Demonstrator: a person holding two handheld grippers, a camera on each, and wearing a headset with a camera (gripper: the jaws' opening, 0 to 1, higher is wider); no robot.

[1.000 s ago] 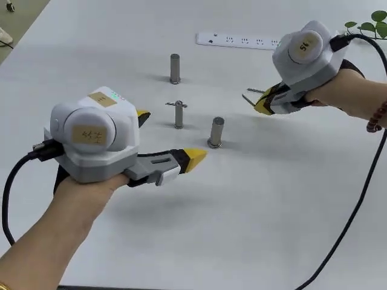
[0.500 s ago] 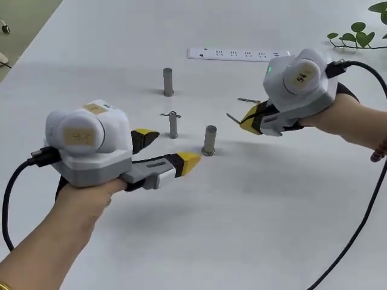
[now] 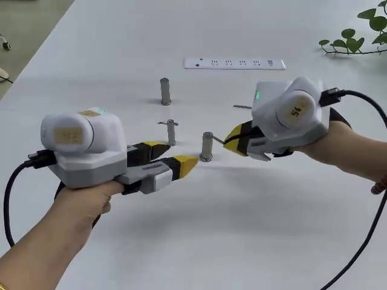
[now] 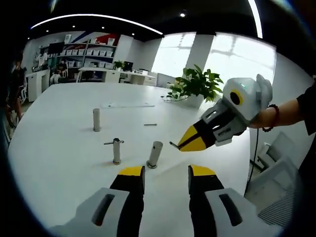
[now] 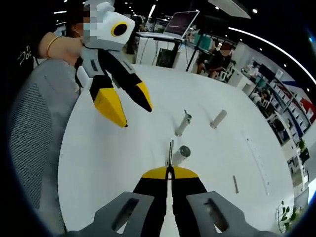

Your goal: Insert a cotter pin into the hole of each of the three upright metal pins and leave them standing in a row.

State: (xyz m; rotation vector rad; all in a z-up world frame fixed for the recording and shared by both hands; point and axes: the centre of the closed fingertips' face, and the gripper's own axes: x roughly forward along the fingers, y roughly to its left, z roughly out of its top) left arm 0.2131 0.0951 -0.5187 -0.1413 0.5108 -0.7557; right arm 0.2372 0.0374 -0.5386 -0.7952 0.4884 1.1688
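Cotter pin (image 5: 171, 150) in right tool (image 5: 170, 172)

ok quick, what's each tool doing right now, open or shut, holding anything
left tool: open, holding nothing
right tool: shut on a cotter pin

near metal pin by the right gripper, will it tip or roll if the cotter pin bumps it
Standing tall and narrow on a small foot, the near metal pin could probably tip if the cotter pin in the right gripper bumps it sideways. Being round, it would likely roll once down. It looks solid, so heavy for its size.
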